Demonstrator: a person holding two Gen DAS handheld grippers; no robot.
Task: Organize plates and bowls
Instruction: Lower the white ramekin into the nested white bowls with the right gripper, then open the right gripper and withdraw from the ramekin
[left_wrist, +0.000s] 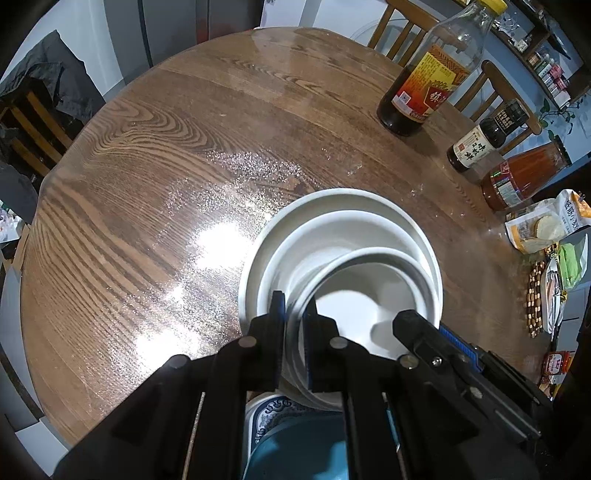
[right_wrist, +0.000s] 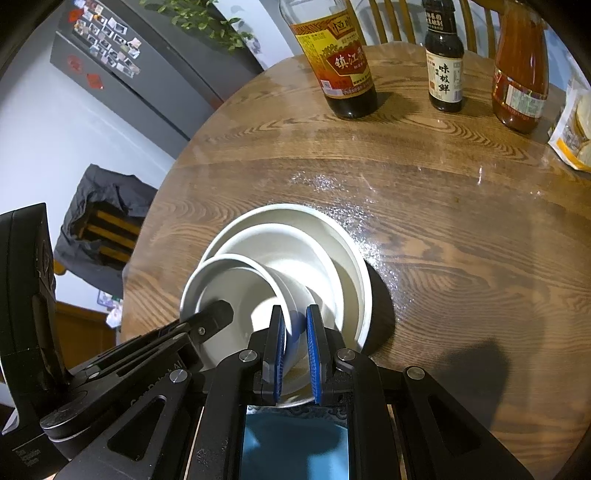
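Left gripper (left_wrist: 294, 325) clamped on near rim of smallest white bowl (left_wrist: 369, 291); right gripper (right_wrist: 296, 328) clamped on opposite rim. Bowl tilted, nested in two larger white bowls (right_wrist: 332, 236) just ahead, on round wooden table (left_wrist: 147, 166).

A round wooden table (right_wrist: 461, 229) carries three bottles along its far side: a tall dark vinegar bottle (right_wrist: 340, 62) with a yellow-and-red label, a small soy sauce bottle (right_wrist: 443, 70) beside it, and a red sauce bottle (right_wrist: 521, 77) (all upright). A yellow snack bag (right_wrist: 574, 133) lies at the edge. Wooden chairs (left_wrist: 402, 33) stand behind, and a grey fridge (right_wrist: 122, 70) with magnets.
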